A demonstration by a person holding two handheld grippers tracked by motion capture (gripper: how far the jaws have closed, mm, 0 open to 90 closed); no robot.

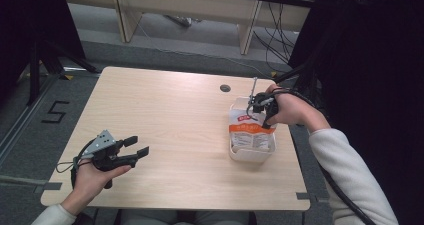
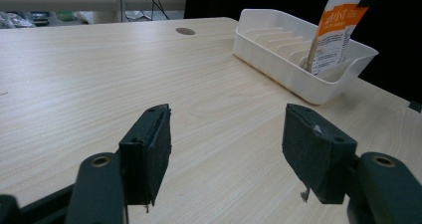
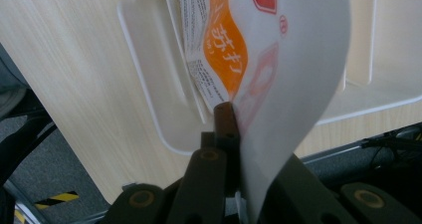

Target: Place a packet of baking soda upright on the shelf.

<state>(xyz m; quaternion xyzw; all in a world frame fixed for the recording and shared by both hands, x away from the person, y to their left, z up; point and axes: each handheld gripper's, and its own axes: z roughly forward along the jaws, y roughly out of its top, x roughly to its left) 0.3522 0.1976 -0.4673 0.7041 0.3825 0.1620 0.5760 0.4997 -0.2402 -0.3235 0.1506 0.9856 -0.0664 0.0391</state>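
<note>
A white and orange packet (image 1: pixel 248 130) stands upright in a white slotted tray (image 1: pixel 238 154) at the right of the table. My right gripper (image 1: pixel 258 106) is shut on the packet's top edge; in the right gripper view the packet (image 3: pixel 278 55) curves over the jaws, with the tray (image 3: pixel 149 74) below it. My left gripper (image 1: pixel 136 146) rests at the front left of the table, held by a hand, open with nothing between its pads (image 2: pixel 149 149). From the left gripper view the tray (image 2: pixel 278 64) and the packet (image 2: pixel 336 35) stand far off at the right.
A small round cable hole (image 1: pixel 225 88) sits in the tabletop behind the tray. The wooden table (image 1: pixel 170 115) has bare surface between the two grippers. Cables and a desk frame lie on the floor beyond the far edge.
</note>
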